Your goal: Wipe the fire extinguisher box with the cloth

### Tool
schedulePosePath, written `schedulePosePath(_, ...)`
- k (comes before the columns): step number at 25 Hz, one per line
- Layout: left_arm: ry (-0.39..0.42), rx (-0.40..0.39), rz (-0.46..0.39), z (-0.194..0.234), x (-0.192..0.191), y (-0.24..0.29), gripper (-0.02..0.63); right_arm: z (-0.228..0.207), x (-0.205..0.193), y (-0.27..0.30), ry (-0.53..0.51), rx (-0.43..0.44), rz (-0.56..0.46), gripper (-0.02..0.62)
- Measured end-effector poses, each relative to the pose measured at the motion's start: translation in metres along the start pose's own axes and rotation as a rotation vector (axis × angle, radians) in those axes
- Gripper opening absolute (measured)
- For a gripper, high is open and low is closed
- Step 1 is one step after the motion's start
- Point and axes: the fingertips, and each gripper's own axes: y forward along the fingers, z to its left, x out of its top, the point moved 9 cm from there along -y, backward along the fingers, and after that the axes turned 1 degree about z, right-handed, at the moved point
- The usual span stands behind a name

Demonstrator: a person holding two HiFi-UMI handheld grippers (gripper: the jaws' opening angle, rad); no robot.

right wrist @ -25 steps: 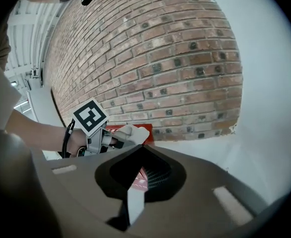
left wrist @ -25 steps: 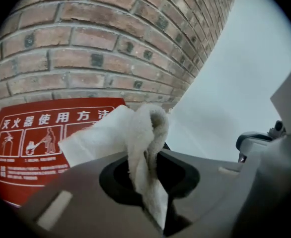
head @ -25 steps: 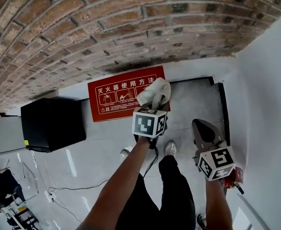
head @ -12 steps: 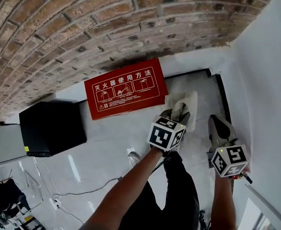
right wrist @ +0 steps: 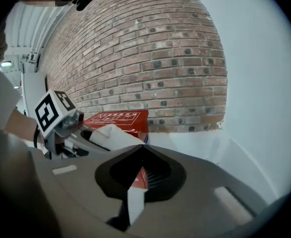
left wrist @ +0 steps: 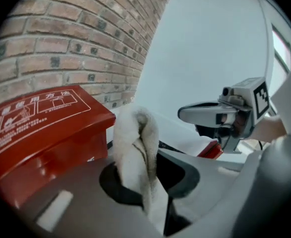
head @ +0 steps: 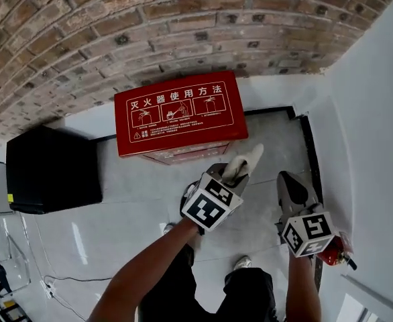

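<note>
L tongs (head: 231, 177) (left wrist: 146, 185) are clamped on the cloth (head: 245, 159) (left wrist: 134, 142). It is a white bunched wad, pinched low between the jaws w/ the rest sticking up past the tips. The red box (head: 176, 115) (left wrist: 42, 127) stands at the foot of the brick wall (head: 183, 19), lid up, w/ white print and pictograms on top. The cloth is near the box's front R corner and off it; head view shows a gap between them.

R tongs (head: 292, 189) (right wrist: 139, 155) are closed, tips together, w/ nothing held. They sit beside L tongs, nearer the white wall (head: 377, 133). R gripper view looks past its jaws at the box (right wrist: 116, 119) and at L tongs w/ cloth (right wrist: 110, 135).

A red extinguisher (head: 336, 249), only partly seen, shows just behind the R marker cube. A black case (head: 49, 170) sits left of the box, apart from it.
</note>
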Motion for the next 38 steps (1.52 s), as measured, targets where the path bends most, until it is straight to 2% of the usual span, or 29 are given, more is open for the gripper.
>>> schedulePosePath(4,0.233,0.069,0.048,0.007,0.007,-0.016,0.066,-0.013,-0.046,0.031,-0.063,0.075,-0.057,0.025)
schedulePosePath(7,0.365,0.207,0.091,0.014,0.021,-0.019,0.066,-0.023,-0.075,0.050,-0.089,0.105,-0.116,0.025)
schedulePosePath(10,0.446,0.369,0.116,0.018,0.018,-0.008,0.066,-0.027,-0.090,0.067,-0.123,0.136,-0.185,0.025)
schedulePosePath(12,0.458,0.446,0.104,0.021,0.009,0.001,0.066,-0.028,-0.096,0.076,-0.153,0.158,-0.226,0.025)
schedulePosePath(14,0.424,0.492,0.060,0.028,-0.001,0.009,0.066,-0.029,-0.103,0.085,-0.183,0.179,-0.258,0.025)
schedulePosePath(18,0.358,0.604,-0.080,0.041,-0.019,0.012,0.066,-0.023,-0.119,0.104,-0.217,0.232,-0.305,0.025)
schedulePosePath(23,0.279,0.707,-0.273,0.040,-0.030,0.019,0.066,-0.015,-0.142,0.110,-0.222,0.271,-0.296,0.025)
schedulePosePath(25,0.180,0.685,-0.343,0.044,-0.033,0.021,0.066,-0.019,-0.148,0.108,-0.227,0.273,-0.286,0.025)
schedulePosePath(30,-0.119,0.537,-0.509,0.051,-0.042,0.026,0.066,-0.033,-0.163,0.103,-0.216,0.262,-0.266,0.025)
schedulePosePath(33,-0.295,0.448,-0.577,0.062,-0.048,0.028,0.066,-0.034,-0.165,0.103,-0.220,0.269,-0.267,0.025)
schedulePosePath(35,-0.349,0.433,-0.586,0.067,-0.053,0.031,0.066,-0.035,-0.168,0.103,-0.225,0.272,-0.264,0.025)
schedulePosePath(38,-0.378,0.451,-0.568,0.072,-0.063,0.042,0.066,-0.039,-0.171,0.104,-0.230,0.270,-0.255,0.025)
